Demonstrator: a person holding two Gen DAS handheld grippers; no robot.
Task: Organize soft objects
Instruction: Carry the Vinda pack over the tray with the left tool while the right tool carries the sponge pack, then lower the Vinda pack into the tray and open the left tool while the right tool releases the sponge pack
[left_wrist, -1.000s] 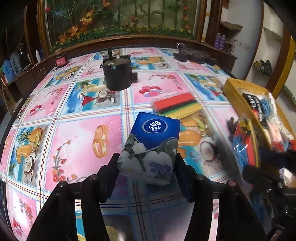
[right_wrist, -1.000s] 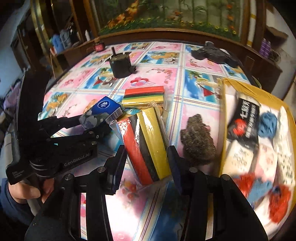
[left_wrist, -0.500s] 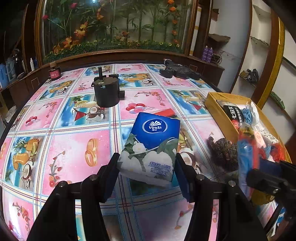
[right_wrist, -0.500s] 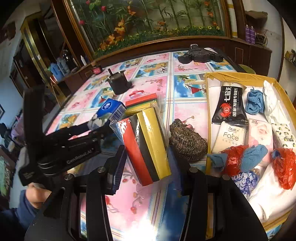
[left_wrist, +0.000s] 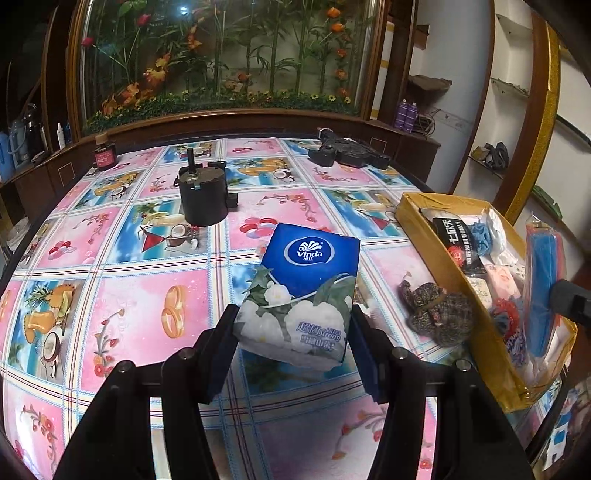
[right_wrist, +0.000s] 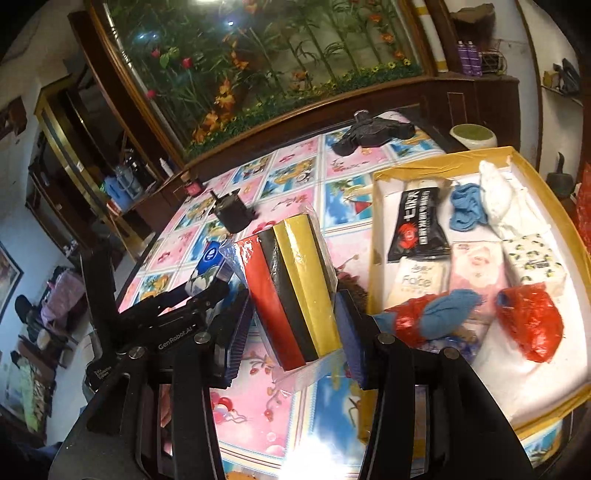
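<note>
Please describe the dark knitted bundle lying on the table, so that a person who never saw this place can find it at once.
Look at the flowery tablecloth and find the yellow box at its right edge. Just outside the box's near wall, on the cloth, lies the dark knitted bundle. It is the only loose soft thing left on the cloth, brown and speckled, unlike the blue tissue pack held in the left gripper.

Your left gripper (left_wrist: 293, 325) clamps a blue tissue pack (left_wrist: 301, 291) above the patterned tablecloth (left_wrist: 122, 295); a brown knitted bundle (left_wrist: 437, 314) lies just beside the yellow box (left_wrist: 424, 232).
</note>
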